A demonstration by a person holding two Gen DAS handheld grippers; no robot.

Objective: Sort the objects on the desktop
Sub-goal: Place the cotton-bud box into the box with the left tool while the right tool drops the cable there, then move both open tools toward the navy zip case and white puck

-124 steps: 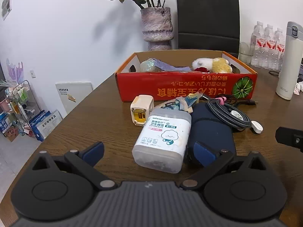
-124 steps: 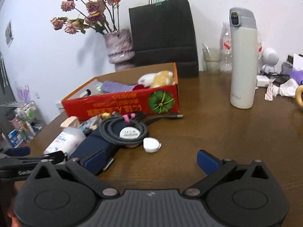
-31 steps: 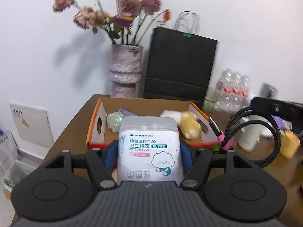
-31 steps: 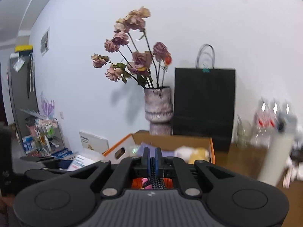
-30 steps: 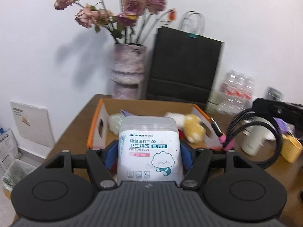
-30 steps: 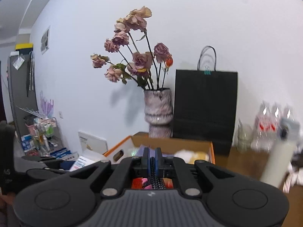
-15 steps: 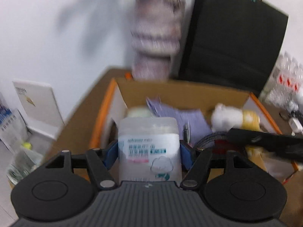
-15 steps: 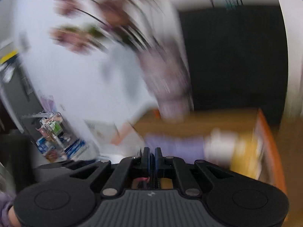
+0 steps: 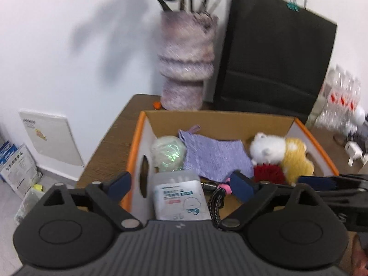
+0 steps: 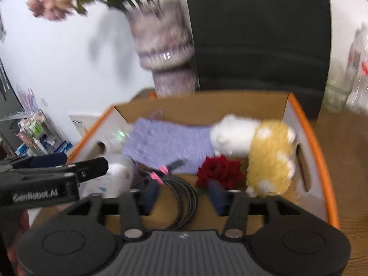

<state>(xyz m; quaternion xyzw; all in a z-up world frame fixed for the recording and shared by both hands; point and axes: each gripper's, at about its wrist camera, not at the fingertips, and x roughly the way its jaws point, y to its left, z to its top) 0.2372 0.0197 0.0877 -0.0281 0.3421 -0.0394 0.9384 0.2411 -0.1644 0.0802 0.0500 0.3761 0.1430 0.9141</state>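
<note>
The orange-rimmed cardboard box [image 9: 137,142] holds a purple cloth [image 9: 216,156], a green wrapped ball [image 9: 168,153], a white and yellow plush toy [image 9: 283,154] and a red rose [image 10: 219,171]. My left gripper [image 9: 181,184] is open above the box's near left corner; the cotton bud box [image 9: 180,195] lies in the box below it, free of the fingers. My right gripper [image 10: 184,195] is open over the box; the black coiled cable [image 10: 181,197] with a pink tie lies loose beneath it.
A purple vase [image 9: 186,69] with dried flowers and a black paper bag [image 9: 276,64] stand behind the box. Water bottles [image 9: 338,101] are at the far right. The wooden table [image 10: 345,161] extends right. A white panel [image 9: 50,138] leans on the wall at left.
Both grippers moved down over the box and opened. The cotton bud box and the cable, held half a second ago, now lie inside the box.
</note>
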